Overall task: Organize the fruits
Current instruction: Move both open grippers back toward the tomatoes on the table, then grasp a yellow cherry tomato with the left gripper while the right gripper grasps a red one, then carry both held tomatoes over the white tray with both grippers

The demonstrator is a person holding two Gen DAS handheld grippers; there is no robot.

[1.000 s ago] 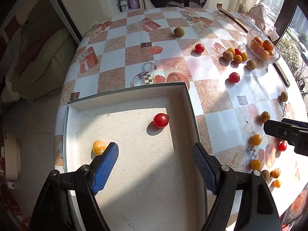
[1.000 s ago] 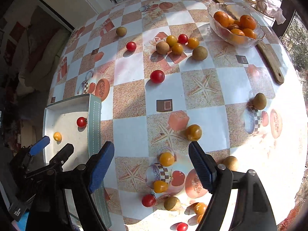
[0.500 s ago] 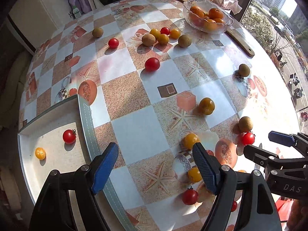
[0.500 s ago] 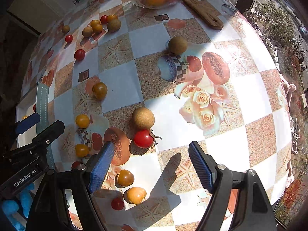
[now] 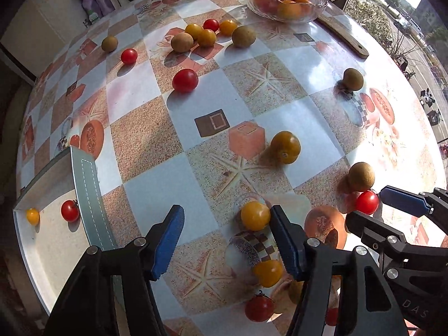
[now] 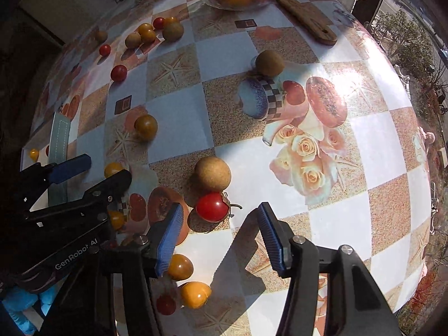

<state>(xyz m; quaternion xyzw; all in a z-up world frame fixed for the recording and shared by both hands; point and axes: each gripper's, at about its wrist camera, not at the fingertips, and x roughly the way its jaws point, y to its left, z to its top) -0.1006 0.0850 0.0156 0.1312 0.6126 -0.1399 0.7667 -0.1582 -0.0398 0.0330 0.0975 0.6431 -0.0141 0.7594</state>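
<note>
Many small fruits lie loose on the patterned table. My left gripper (image 5: 225,239) is open and empty, low over the table, with a yellow tomato (image 5: 255,215) just inside its right finger. The grey tray (image 5: 84,193) to its left holds a red tomato (image 5: 70,210) and a small yellow one (image 5: 32,216). My right gripper (image 6: 219,239) is open and empty, with a red tomato (image 6: 212,207) just ahead between its fingers, beside a tan round fruit (image 6: 212,174). That red tomato also shows in the left wrist view (image 5: 366,202).
A glass bowl of oranges (image 5: 282,0) stands at the far edge beside a wooden board (image 5: 344,36). A cluster of yellow, red and tan fruits (image 5: 207,35) lies mid-far. More tomatoes (image 6: 195,294) lie near the front edge.
My left gripper has swung right from over the tray to the table by the yellow tomato. My right gripper has moved forward and down toward the red tomato.
</note>
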